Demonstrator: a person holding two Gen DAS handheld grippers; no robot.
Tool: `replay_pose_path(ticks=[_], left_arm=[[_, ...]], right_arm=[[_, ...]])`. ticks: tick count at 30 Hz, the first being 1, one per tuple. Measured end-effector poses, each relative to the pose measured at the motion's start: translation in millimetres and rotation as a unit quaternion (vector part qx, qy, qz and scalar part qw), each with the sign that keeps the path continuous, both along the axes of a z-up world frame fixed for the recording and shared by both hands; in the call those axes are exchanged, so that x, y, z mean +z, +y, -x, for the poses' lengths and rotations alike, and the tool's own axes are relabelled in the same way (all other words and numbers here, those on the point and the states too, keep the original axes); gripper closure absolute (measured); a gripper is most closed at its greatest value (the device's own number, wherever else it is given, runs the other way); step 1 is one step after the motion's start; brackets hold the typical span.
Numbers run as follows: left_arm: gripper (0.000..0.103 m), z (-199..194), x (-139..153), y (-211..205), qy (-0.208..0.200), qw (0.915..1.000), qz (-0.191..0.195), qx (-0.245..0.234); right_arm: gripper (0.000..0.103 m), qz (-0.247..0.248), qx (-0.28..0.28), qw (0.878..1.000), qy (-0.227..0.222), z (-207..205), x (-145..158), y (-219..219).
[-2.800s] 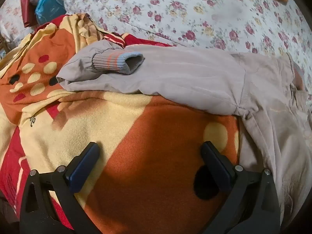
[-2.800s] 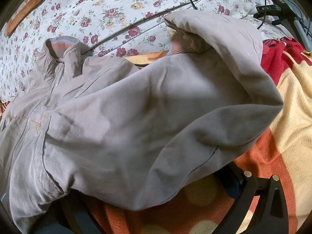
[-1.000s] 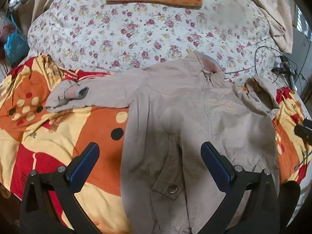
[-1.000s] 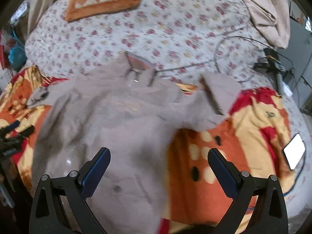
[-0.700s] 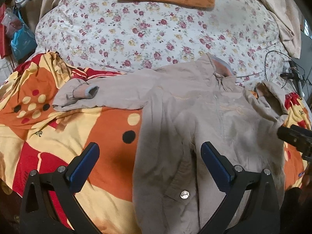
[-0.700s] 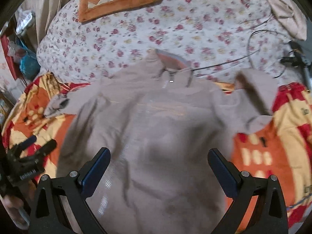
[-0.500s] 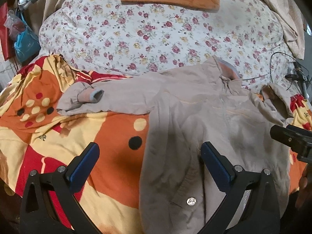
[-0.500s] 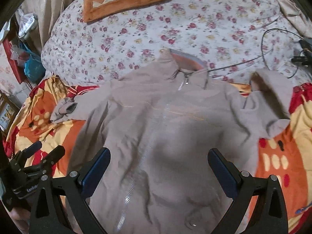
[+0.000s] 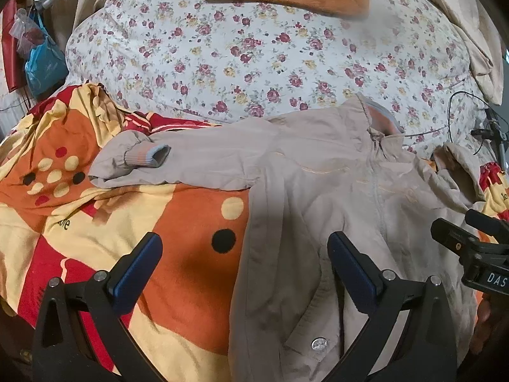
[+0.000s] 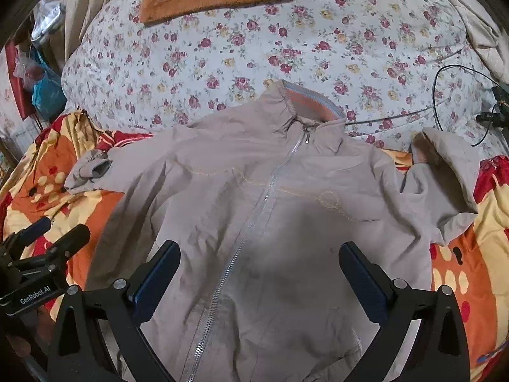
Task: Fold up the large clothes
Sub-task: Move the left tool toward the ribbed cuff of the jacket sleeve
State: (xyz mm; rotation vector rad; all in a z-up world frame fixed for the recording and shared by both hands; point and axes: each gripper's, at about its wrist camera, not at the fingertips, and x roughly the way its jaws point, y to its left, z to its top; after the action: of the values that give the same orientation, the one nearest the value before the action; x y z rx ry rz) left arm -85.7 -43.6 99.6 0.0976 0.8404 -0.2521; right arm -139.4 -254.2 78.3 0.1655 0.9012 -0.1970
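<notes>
Lying front-up and zipped on the orange blanket (image 10: 458,273), the jacket (image 10: 270,216) spreads its collar onto the floral quilt (image 10: 286,41). Left gripper (image 9: 245,264) and right gripper (image 10: 259,272) hover spread and empty. A blue bag (image 9: 44,67) hangs left, contents unclear.

Jacket (image 10: 270,216) on blanket (image 9: 178,254)

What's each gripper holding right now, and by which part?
Nothing. The left gripper and right gripper are both open above the beige jacket, which lies flat on the bed.
</notes>
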Motion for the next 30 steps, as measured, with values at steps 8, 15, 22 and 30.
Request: replay_pose_path(ticks=[8,15,22,30], left_arm=[[0.000,-3.8,-3.5,0.9,0.000,1.0000,-0.002,0.003],[0.000,-10.2,-7.8,3.4,0.002,1.0000,-0.004,0.006],[0.000,-18.9,-13.1,4.8,0.008,0.9999,-0.007,0.013],[0.000,-27.2,-18.9,8.9,0.015,0.9996,-0.009,0.022]], right_arm=[[0.003,0.004,-0.002,1.000,0.003,-4.2,-5.4,2.0],[0.003,0.004,-0.002,1.000,0.011,-9.9,-11.6,4.7],[0.003,0.002,0.000,1.000,0.017,-16.3,-18.6,5.8],[0.003,-0.001,0.002,1.000,0.025,-22.0,-25.9,5.4]])
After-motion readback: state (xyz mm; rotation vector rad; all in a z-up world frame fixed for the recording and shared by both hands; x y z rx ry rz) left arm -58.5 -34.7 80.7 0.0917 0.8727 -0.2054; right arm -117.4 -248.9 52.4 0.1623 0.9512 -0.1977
